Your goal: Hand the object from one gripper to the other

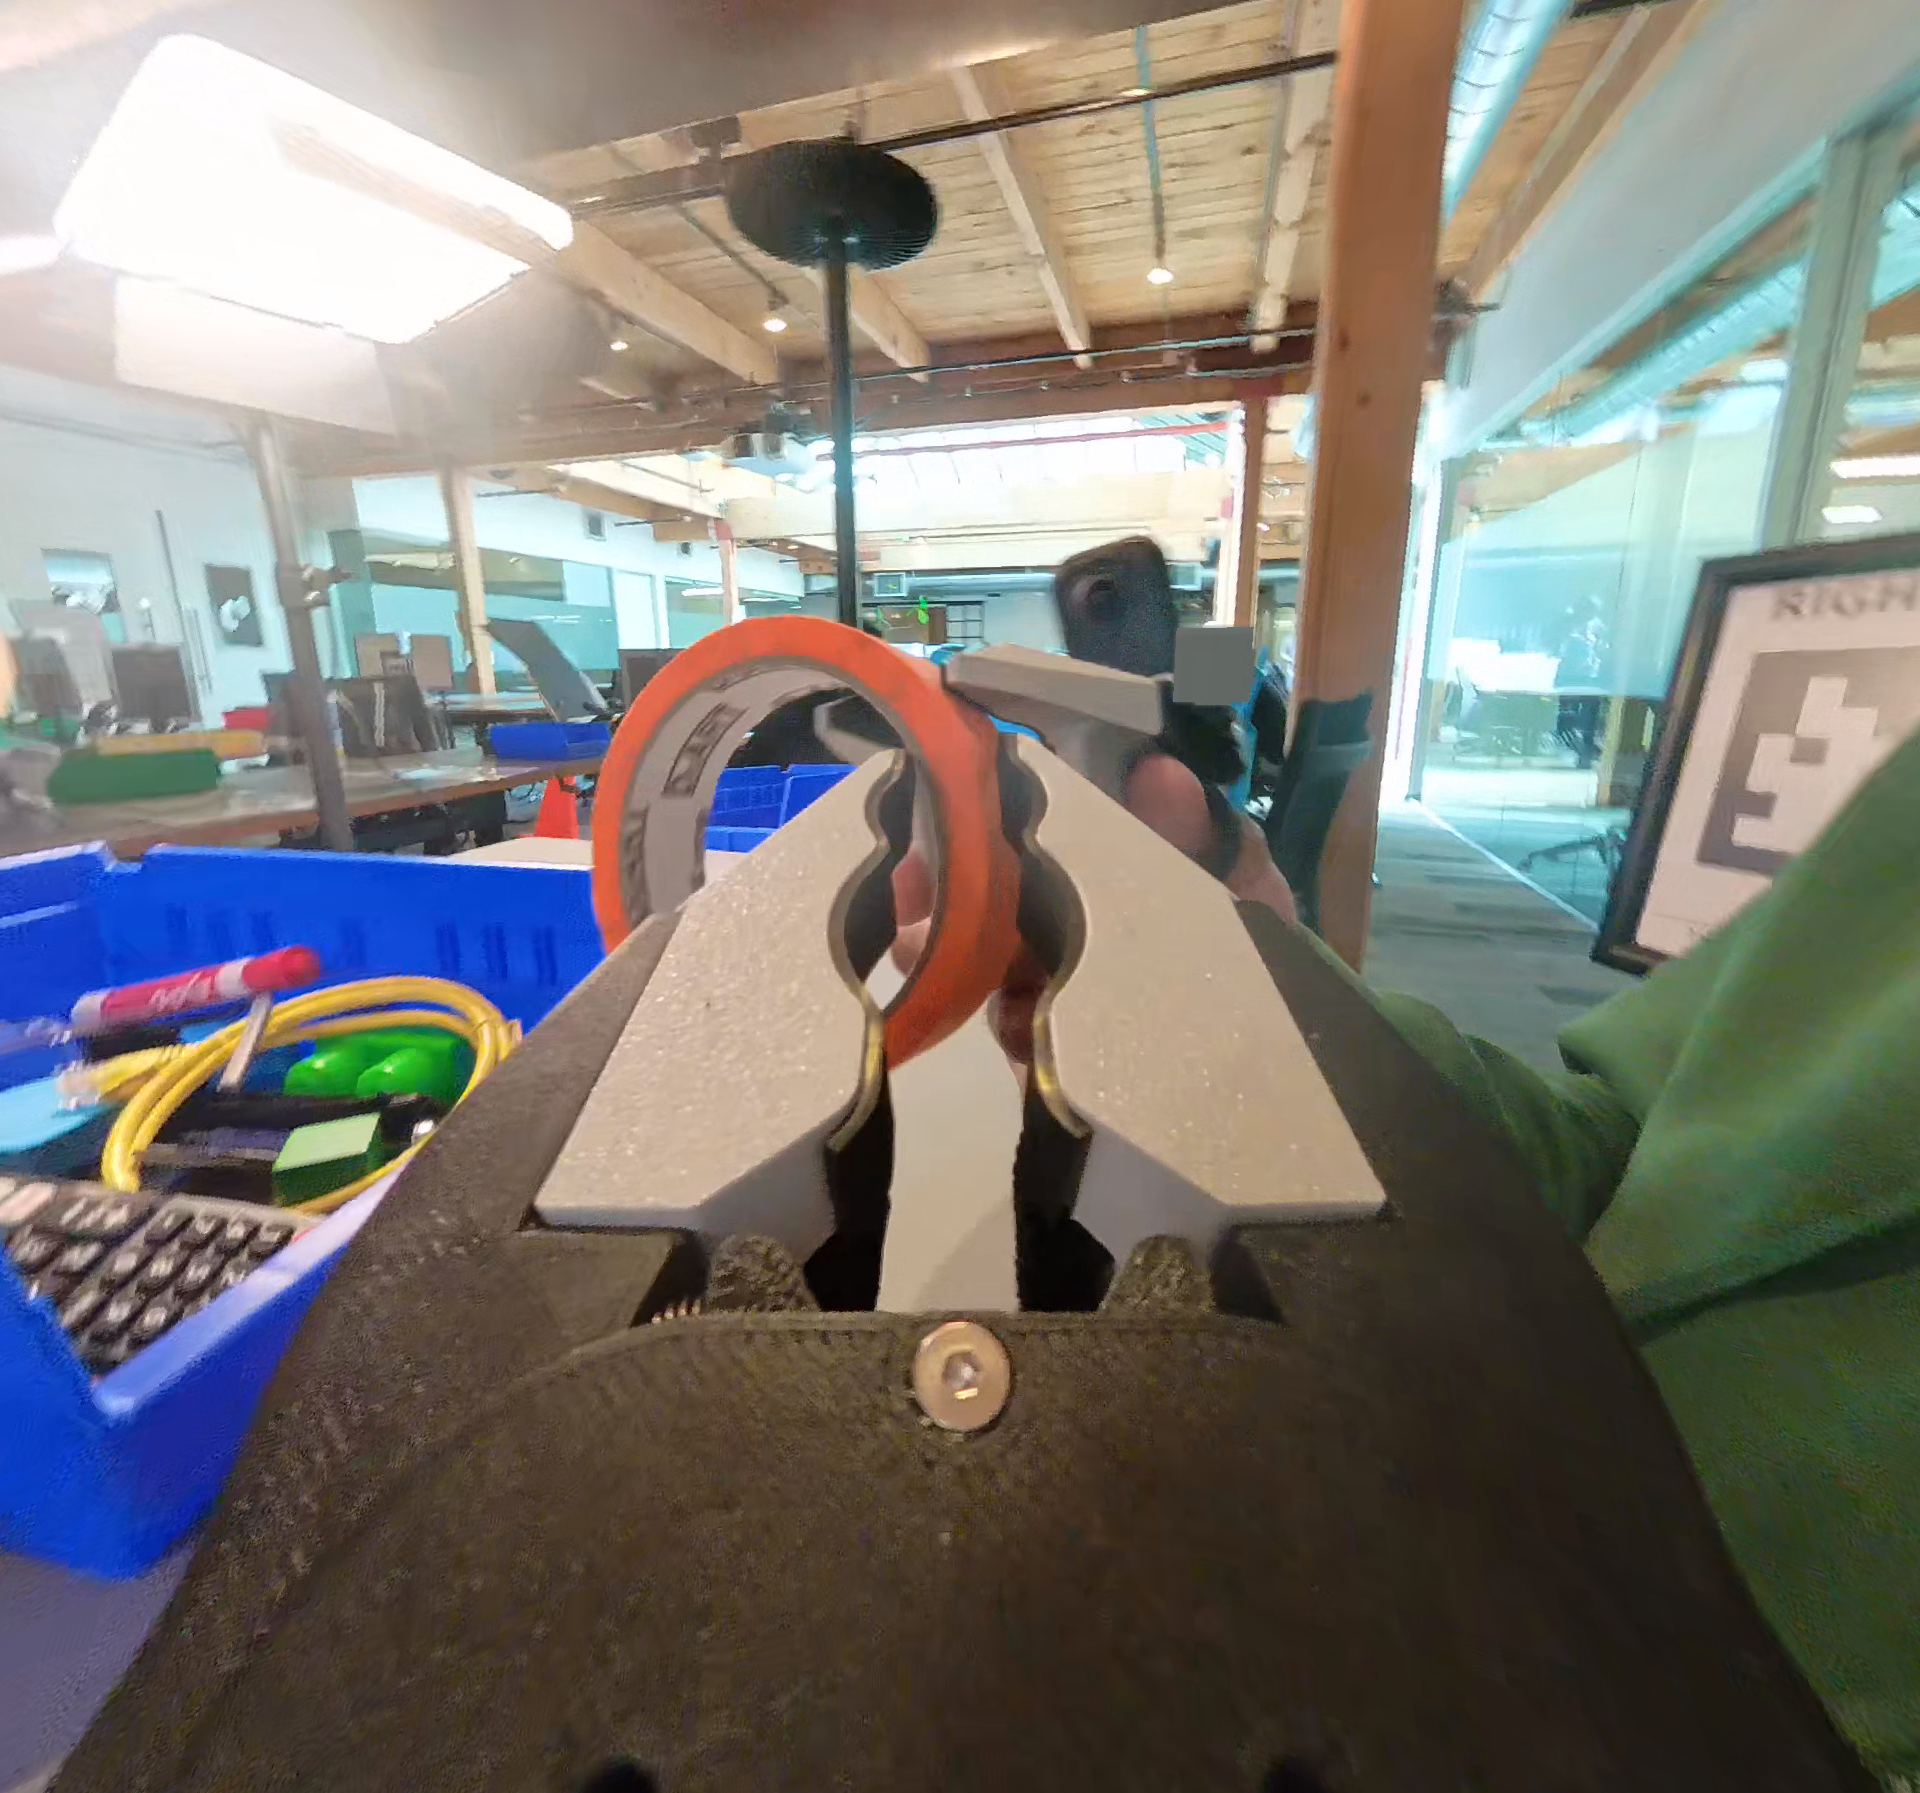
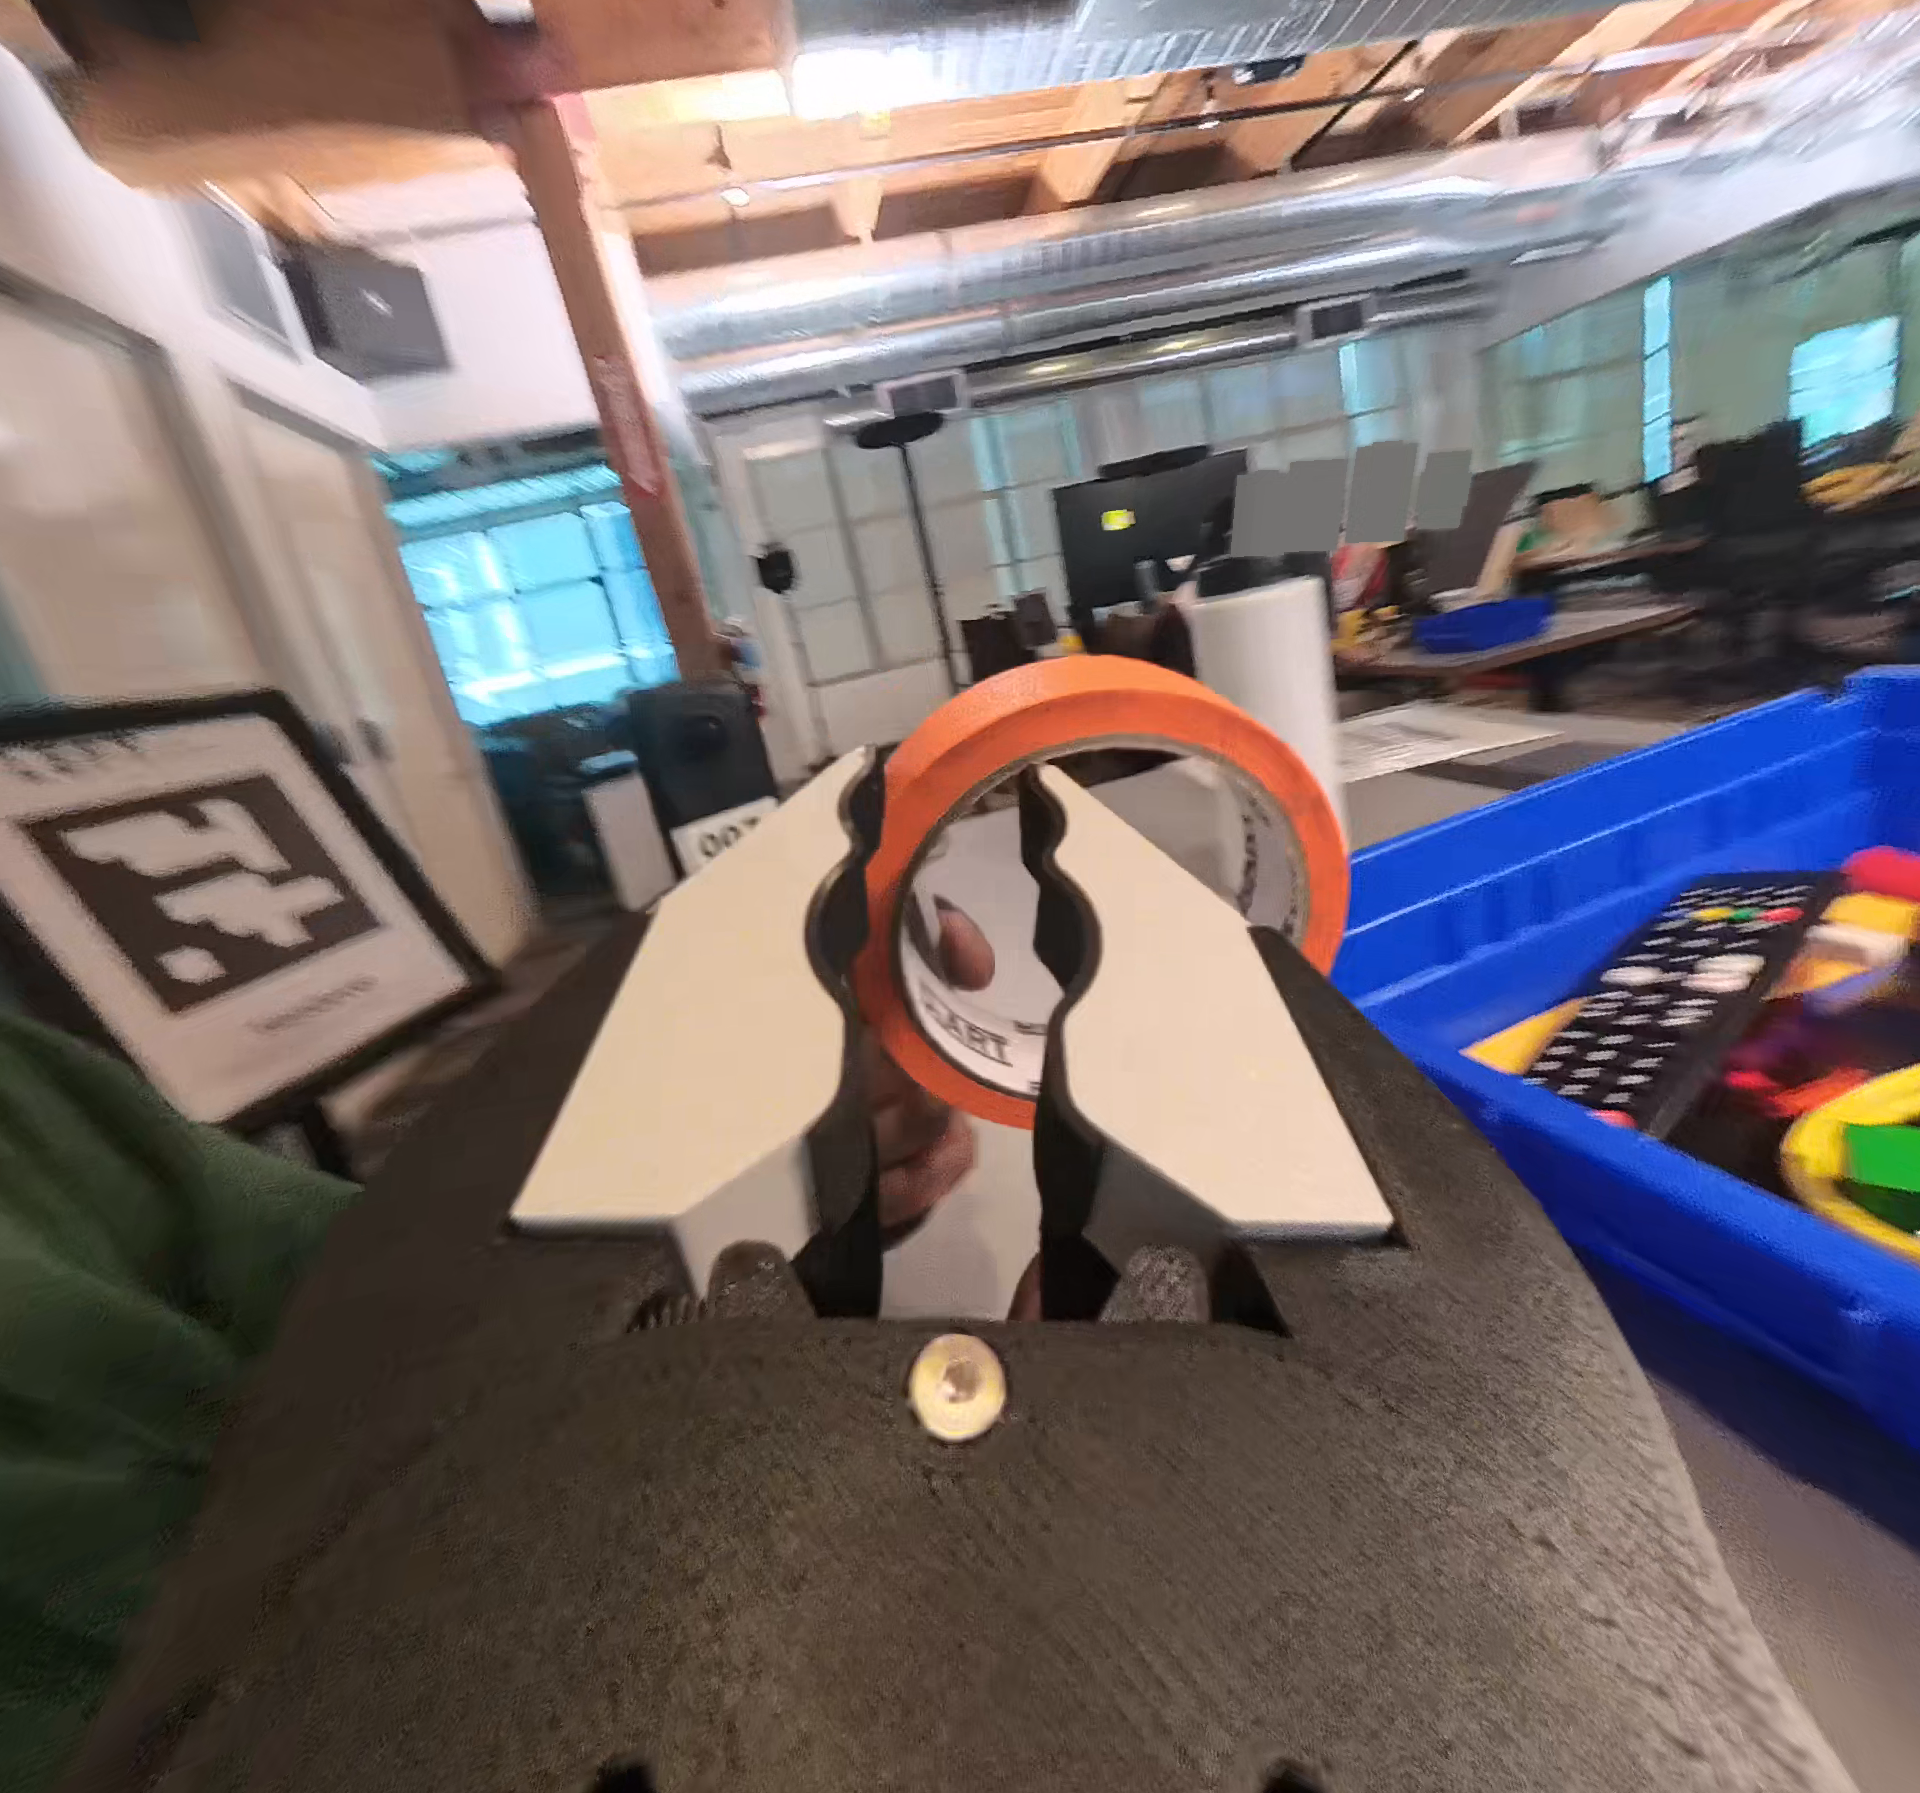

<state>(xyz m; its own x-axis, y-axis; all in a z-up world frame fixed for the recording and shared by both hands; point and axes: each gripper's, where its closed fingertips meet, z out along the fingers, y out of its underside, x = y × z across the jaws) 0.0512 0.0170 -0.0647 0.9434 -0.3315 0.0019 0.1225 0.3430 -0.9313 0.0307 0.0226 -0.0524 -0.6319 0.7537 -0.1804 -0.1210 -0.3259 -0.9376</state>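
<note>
Object: orange tape roll [image 1: 800, 808], held in the air above the bench, ring standing on edge.
Object, right wrist view: the same tape roll [image 2: 1112, 870] fills the centre; pale inner core bears printing.
Left gripper [image 1: 951, 777]: fingers straddle the wall of the tape roll, one finger inside the ring and one outside; clamped on the wall at its right side.
Right gripper [image 2: 951, 787]: fingers likewise straddle the wall, one finger [image 2: 1153, 995] inside the ring and one outside; clamped on the wall at its left side.
Right gripper, left wrist view: grey fingers [image 1: 1060, 694] reach in from behind and meet the far rim of the roll; a hand [image 1: 1195, 808] holds that gripper.
Contact summary: both grippers grip the roll, at opposite parts of the ring.
Blue bin [image 1: 94, 1452]: on the bench, to the left in the left wrist view; blue bin [image 2: 1621, 1255] to the right in the right wrist view.
Bin contents: yellow cable [image 1: 312, 1026], green blocks [image 1: 374, 1068], red marker [image 1: 197, 990], black keypad device [image 1: 125, 1255].
Sleeve: green sleeve [image 1: 1766, 1172] along the right edge of the left wrist view.
Framed marker board [image 2: 218, 891]: black-and-white pattern, leaning at left in the right wrist view.
Image quality: right wrist view is motion-blurred; small bin items are unclear there.
</note>
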